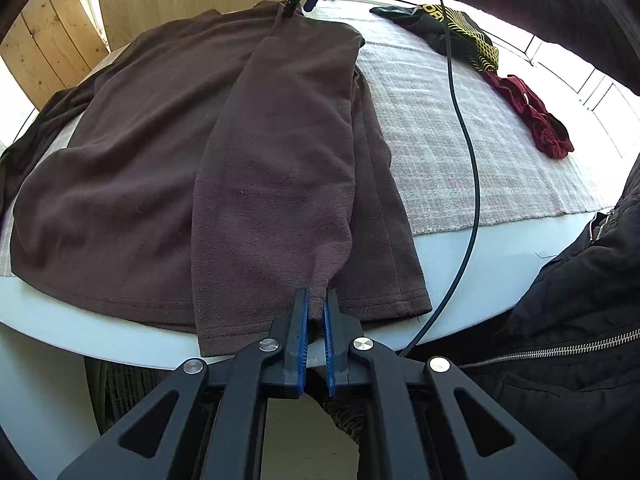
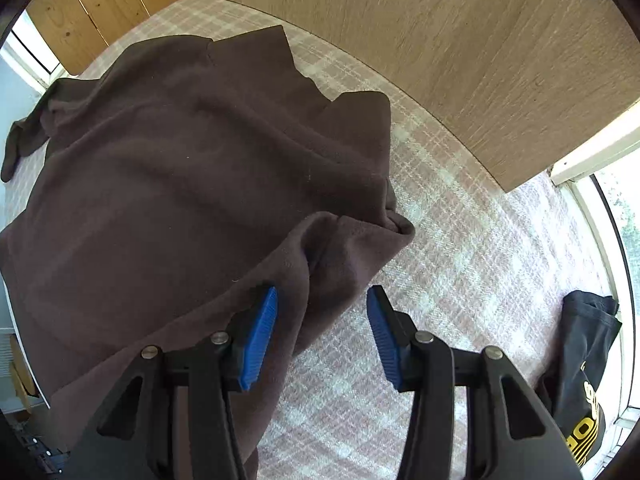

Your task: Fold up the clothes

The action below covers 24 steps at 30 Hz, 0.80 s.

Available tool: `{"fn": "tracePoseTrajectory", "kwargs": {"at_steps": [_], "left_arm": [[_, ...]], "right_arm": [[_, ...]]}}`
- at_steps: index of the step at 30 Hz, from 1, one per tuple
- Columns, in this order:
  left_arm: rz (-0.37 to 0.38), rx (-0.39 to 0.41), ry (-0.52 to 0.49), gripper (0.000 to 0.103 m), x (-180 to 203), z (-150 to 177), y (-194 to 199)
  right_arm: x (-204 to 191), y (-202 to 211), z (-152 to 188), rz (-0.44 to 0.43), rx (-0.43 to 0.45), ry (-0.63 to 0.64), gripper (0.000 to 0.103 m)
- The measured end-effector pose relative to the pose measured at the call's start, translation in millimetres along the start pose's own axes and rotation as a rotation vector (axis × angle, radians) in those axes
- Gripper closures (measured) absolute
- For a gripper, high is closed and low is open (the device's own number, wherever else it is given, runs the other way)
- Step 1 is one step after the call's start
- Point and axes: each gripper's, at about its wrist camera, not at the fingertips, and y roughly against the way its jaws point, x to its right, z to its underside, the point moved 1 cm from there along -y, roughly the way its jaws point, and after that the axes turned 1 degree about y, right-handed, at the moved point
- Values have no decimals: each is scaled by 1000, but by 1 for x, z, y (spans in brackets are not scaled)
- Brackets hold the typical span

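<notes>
My left gripper [image 1: 317, 300] is clenched on the cuff of the dark brown fleece sweater [image 1: 132, 160], whose sleeve is folded lengthwise over its body on the pale plaid cloth [image 1: 460, 128] covering the round white table [image 1: 480, 272]. My right gripper [image 2: 322, 300] stands released over the sweater's far shoulder. A black-and-yellow garment [image 1: 460, 32] and a dark red garment [image 1: 532, 116] lie far right.

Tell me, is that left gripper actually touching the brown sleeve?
Touching. The left wrist view shows the left gripper with its blue pads pinching the cuff of the brown sleeve between them.
</notes>
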Motion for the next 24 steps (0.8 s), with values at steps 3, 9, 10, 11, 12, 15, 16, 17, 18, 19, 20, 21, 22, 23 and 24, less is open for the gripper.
{"fn": "tracePoseTrajectory", "kwargs": {"at_steps": [3, 9, 10, 11, 12, 15, 16, 17, 18, 19, 20, 21, 22, 23, 24], "left_arm": [[-4, 8, -9, 96, 1, 0, 3], [-1, -31, -14, 95, 0, 7, -10], [0, -40, -14, 95, -1, 9, -13], [1, -50, -14, 95, -1, 10, -16], [4, -54, -11, 94, -2, 12, -18], [28, -27, 24, 93, -7, 13, -7], [33, -19, 31, 93, -10, 13, -3], [31, -15, 35, 93, -11, 15, 0], [30, -14, 37, 92, -12, 16, 2], [29, -13, 39, 92, -14, 17, 4], [29, -13, 39, 92, -14, 19, 5], [32, -17, 37, 92, -13, 20, 5], [35, -20, 34, 92, -12, 20, 5], [37, -24, 29, 91, -10, 21, 4], [41, -30, 18, 90, -7, 22, 4]], "right_arm": [[6, 8, 3, -55, 12, 7, 96], [43, 18, -5, 40, 75, -71, 100], [45, 13, -6, 23, 56, -79, 100], [45, 11, -5, -8, 48, -83, 100], [44, 13, -2, -21, 56, -87, 99], [22, 42, 22, -31, 127, -21, 93], [9, 52, 34, -49, 138, 28, 91], [-7, 60, 48, -77, 140, 80, 84], [-26, 66, 64, -120, 131, 134, 79], [-46, 69, 81, -169, 116, 185, 69], [-64, 67, 96, -221, 86, 226, 67], [-79, 61, 110, -264, 46, 259, 67], [-91, 53, 122, -278, 5, 289, 67], [-99, 43, 131, -248, -39, 314, 67], [-101, 34, 136, -210, -68, 324, 67]]}}
